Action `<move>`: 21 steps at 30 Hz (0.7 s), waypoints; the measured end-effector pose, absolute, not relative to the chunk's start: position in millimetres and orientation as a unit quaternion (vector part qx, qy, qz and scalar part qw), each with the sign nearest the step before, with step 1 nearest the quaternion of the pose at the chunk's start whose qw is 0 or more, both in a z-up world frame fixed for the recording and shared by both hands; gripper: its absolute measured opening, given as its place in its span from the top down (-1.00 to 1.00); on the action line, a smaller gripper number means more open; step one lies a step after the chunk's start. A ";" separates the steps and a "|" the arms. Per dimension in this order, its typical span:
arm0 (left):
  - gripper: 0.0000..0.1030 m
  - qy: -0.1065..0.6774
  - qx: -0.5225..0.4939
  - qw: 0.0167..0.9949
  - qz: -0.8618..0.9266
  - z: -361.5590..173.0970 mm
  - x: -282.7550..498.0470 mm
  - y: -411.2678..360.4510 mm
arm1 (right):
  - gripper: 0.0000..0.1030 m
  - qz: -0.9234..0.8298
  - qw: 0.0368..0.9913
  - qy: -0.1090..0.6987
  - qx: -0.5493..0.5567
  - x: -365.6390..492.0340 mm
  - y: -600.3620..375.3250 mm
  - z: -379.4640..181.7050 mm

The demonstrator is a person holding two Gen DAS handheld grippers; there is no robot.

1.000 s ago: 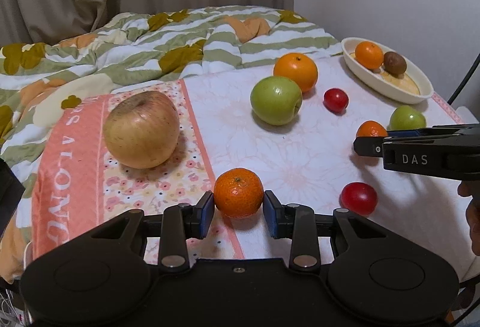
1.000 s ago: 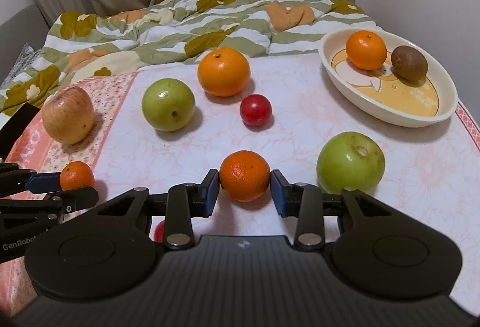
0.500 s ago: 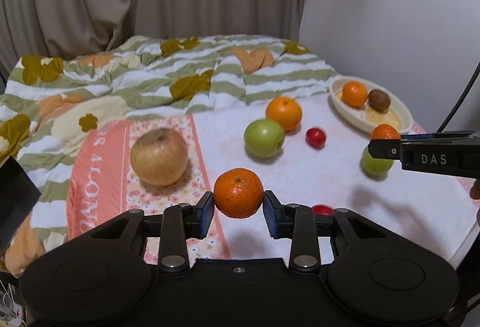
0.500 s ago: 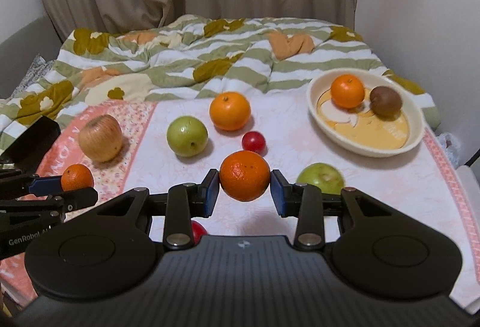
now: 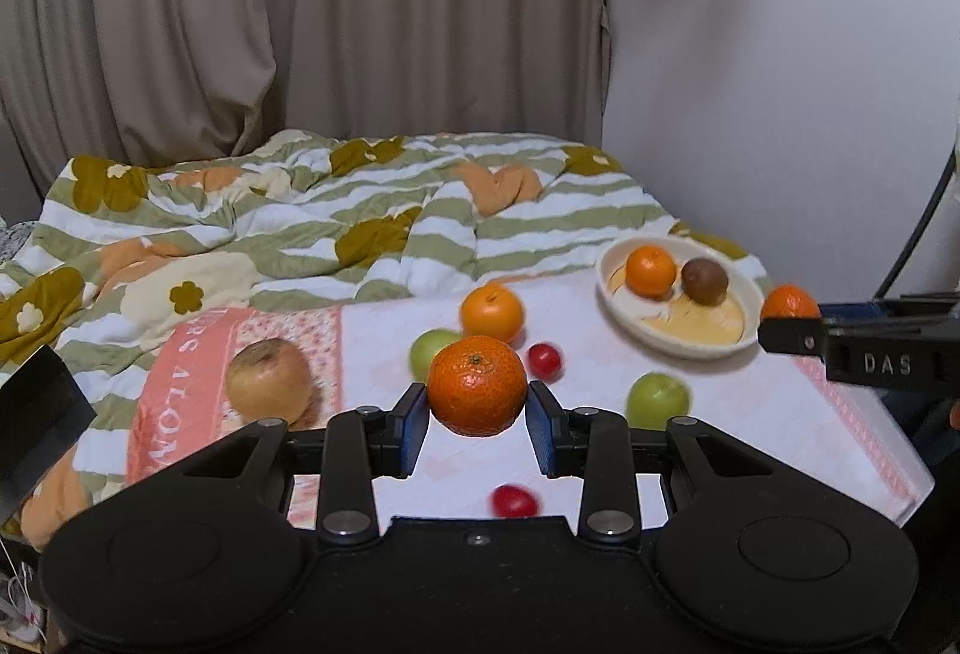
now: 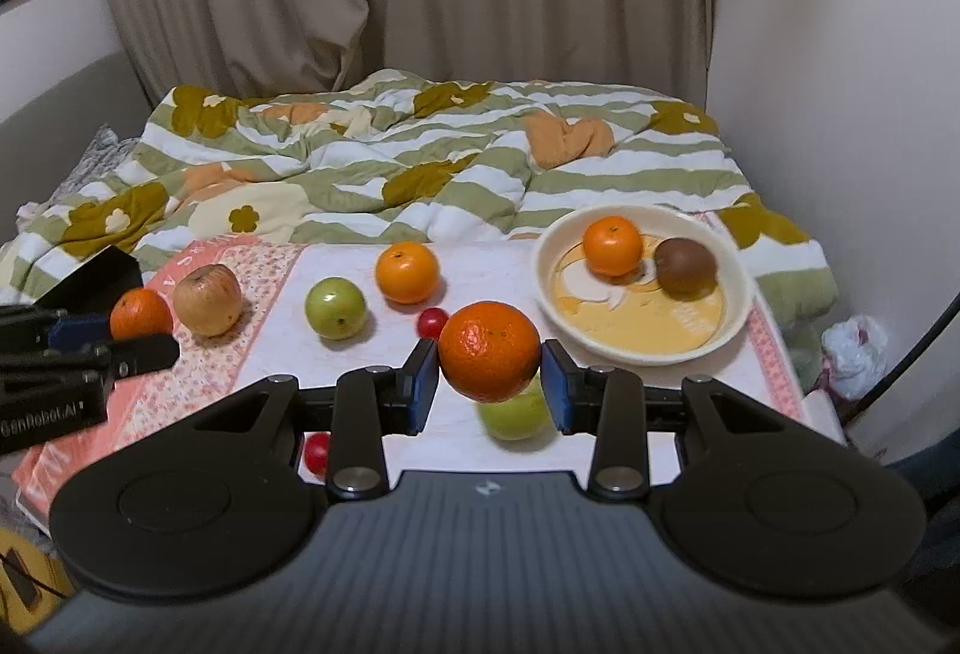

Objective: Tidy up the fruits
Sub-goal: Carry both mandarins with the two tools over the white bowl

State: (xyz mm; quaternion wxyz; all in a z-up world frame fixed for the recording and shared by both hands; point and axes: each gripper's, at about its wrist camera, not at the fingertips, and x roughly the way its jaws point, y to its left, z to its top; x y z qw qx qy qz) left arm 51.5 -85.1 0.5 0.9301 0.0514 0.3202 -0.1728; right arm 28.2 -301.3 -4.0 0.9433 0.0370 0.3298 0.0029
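Bed with white cloth (image 6: 372,354) | done: bowl (image 6: 735,321) holds one orange and a kiwi | left gripper (image 5: 477,417) closed on mandarin (image 5: 477,385), right gripper (image 6: 489,375) closed on tangerine (image 6: 489,350), both lifted | left: apples, orange (image 6: 407,272), two tomatoes lie outside.

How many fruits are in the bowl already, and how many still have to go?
Two are in the bowl already: an orange and a kiwi. Each gripper, left and right, holds a mandarin in the air. Six wait on the cloth: a big orange, two green apples, a yellowish apple, and two small red fruits.
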 end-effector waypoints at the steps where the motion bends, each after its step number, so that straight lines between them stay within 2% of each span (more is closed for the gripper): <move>1: 0.25 0.318 0.052 0.932 -0.169 2.4 49.9 -93.3 | -0.02 0.007 0.944 0.330 0.034 27.0 -311.5 -2.3; 13: 0.25 0.319 0.039 0.936 -0.142 2.0 60.6 -191.7 | -0.02 0.039 0.943 0.330 0.020 48.2 -412.4 -6.0; 21: 0.25 0.332 0.050 0.929 -0.154 -11.9 95.0 -247.2 | -0.02 0.038 0.937 0.347 0.020 78.8 -459.8 -22.6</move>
